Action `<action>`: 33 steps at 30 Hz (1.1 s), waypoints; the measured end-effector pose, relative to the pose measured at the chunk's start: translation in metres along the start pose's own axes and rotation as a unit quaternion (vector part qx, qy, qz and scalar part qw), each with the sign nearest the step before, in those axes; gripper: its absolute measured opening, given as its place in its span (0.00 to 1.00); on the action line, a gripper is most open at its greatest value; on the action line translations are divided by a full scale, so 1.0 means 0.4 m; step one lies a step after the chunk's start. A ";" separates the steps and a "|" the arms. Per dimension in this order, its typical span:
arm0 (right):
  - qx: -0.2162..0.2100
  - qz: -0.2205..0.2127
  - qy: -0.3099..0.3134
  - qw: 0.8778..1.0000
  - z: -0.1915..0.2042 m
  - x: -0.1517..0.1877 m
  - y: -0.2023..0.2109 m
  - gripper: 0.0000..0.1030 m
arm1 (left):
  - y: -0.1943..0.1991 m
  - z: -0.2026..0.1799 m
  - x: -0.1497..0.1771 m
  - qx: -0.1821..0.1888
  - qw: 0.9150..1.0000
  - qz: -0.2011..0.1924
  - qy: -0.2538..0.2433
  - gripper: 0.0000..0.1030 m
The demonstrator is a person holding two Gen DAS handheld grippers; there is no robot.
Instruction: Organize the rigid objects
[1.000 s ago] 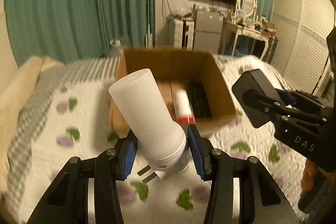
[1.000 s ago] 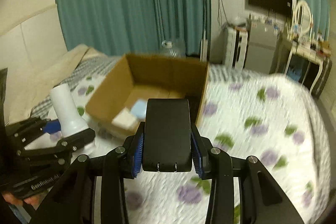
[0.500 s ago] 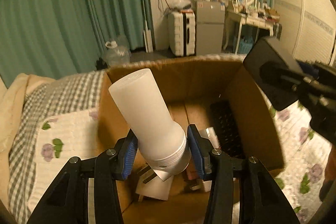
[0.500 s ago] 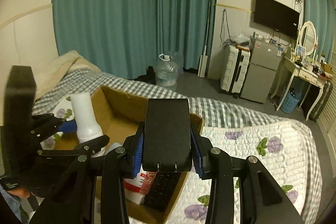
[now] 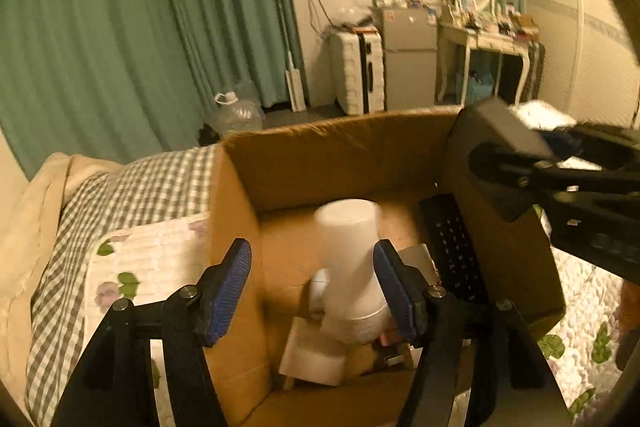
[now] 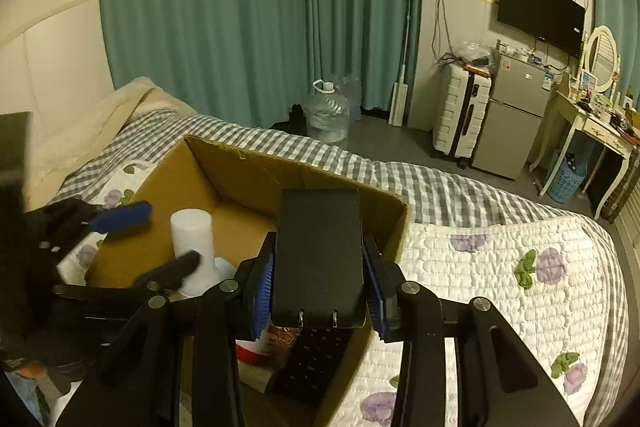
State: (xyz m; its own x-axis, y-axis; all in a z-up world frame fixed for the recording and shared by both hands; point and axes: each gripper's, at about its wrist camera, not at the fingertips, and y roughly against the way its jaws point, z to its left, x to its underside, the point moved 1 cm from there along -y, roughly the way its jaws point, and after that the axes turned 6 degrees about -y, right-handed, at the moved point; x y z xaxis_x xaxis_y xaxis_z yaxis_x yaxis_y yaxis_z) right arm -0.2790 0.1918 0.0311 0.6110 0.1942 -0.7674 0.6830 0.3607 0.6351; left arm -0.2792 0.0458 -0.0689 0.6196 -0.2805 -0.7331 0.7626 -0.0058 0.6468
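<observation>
**Two things, one full box**

Our left gripper (image 5: 312, 285) is spread wide, and the white bottle (image 5: 352, 267) tips into the cardboard box (image 5: 236, 227). Our right gripper (image 6: 320, 291) pinches the black block (image 6: 318, 255) above it. Dropped now, it could hit the bottle.

One cardboard box (image 5: 248, 211), one white bottle (image 5: 348, 259), one keyboard (image 5: 452, 247), two hand-held grippers.

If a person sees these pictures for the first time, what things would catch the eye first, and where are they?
The open brown cardboard box on the bed stands out first. Inside it, the white frosted plastic cylinder sits blurred between the spread blue pads of the left hand-held gripper. Above the box's right part, the right hand-held gripper clamps a flat black rectangular device.
</observation>
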 end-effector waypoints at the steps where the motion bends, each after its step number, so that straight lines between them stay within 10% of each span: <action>1: -0.002 0.004 0.003 1.000 0.005 -0.005 -0.013 0.37 | 0.010 0.011 0.002 0.000 1.000 -0.005 0.006 0.65; 12: -0.005 0.050 0.036 0.998 0.040 0.004 -0.148 0.38 | 0.017 0.056 0.003 -0.026 0.998 -0.047 0.033 0.66; 15: 0.004 0.013 0.046 0.999 0.048 0.000 -0.101 0.61 | 0.056 0.047 -0.006 -0.050 0.996 -0.072 0.025 0.68; 33: 0.090 -0.142 0.021 0.986 0.120 -0.031 0.545 1.00 | 0.567 0.062 -0.053 -0.082 0.972 -0.214 0.051 0.79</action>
State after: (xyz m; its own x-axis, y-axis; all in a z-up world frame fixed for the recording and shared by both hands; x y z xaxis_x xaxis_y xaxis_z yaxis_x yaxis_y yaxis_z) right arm -0.1186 0.2241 0.1834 0.3716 0.1473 -0.9166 0.8859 0.2389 0.3975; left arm -0.1240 0.0266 0.0985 0.2483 -0.1895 -0.9500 0.9687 0.0553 0.2422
